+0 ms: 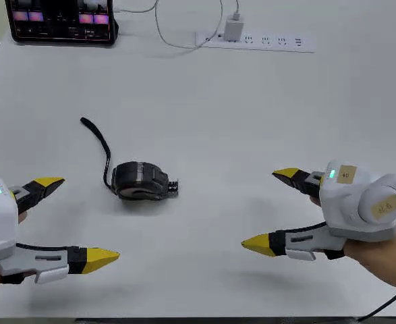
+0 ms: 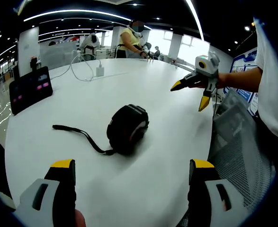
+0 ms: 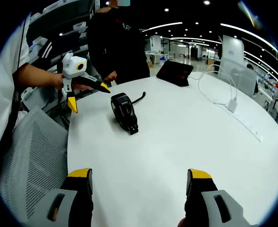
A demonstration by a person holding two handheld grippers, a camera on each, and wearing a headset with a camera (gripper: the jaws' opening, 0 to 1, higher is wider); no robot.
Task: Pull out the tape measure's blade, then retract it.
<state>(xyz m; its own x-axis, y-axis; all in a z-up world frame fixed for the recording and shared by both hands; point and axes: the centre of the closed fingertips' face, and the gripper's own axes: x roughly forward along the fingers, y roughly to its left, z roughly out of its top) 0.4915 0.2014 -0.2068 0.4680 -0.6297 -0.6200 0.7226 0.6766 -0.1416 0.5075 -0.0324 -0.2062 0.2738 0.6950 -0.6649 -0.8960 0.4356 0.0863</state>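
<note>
At the near edge of the surface [image 1: 251, 121], the left gripper [image 1: 83, 218] and right gripper [image 1: 262, 209] hovered with fingers [image 1: 93, 256] spread wide and empty, one to each side, apparently poised so one could pin the case while the other took the blade. Between them and slightly farther, left of centre, the tape measure [image 1: 141, 181] lay on its side, blade fully in. The blade hook [image 1: 173, 185] pointed right, toward the right gripper, with bare surface beyond it for a long pull. Its strap [image 1: 102, 145] trailed off far-left, clear of both approaches. Well beyond, near the far edge, lay a power strip [image 1: 265, 40] and tablet [image 1: 61, 19], likely out of the blade's path.
</note>
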